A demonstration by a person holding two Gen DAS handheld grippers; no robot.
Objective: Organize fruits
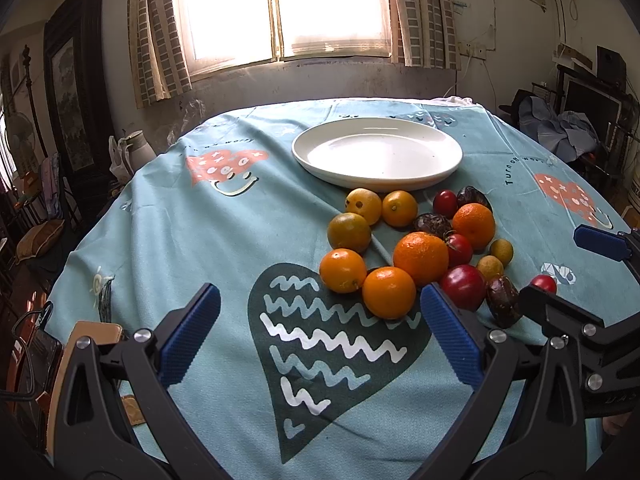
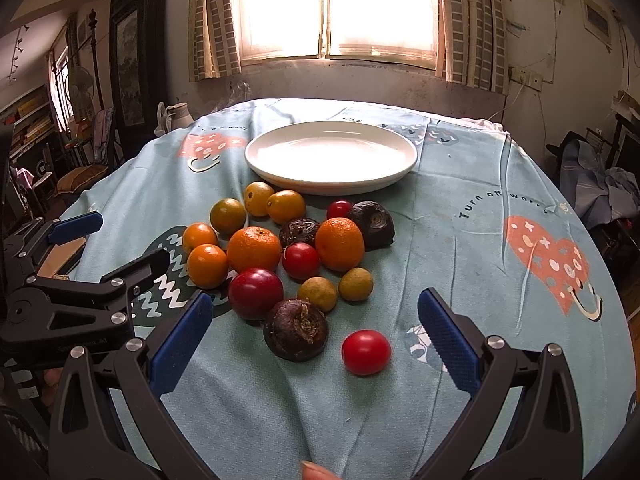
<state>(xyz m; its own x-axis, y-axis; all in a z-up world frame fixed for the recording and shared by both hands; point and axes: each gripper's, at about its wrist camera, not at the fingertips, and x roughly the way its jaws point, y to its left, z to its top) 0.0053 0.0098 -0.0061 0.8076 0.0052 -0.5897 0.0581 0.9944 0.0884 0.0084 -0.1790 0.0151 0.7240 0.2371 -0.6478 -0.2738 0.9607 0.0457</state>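
A pile of fruit lies on the light-blue tablecloth: oranges (image 1: 421, 258) (image 2: 254, 249), small yellow-green citrus (image 1: 349, 232) (image 2: 227, 215), red plums or tomatoes (image 1: 463, 286) (image 2: 256, 293) and dark brown wrinkled fruits (image 1: 503, 300) (image 2: 296, 329). A lone red fruit (image 2: 365, 352) lies nearest my right gripper. An empty white plate (image 1: 378, 152) (image 2: 331, 157) sits behind the pile. My left gripper (image 1: 320, 334) is open and empty, just short of the pile's near left side. My right gripper (image 2: 316, 342) is open and empty, with the dark fruit and the red fruit between its fingers' line.
The round table (image 1: 224, 232) drops off on all sides. A phone or wallet (image 1: 94, 336) lies at its left edge. A jug (image 1: 136, 148) stands beyond the table to the left. Window and curtains are behind. Each gripper shows in the other's view (image 1: 592, 280) (image 2: 80, 264).
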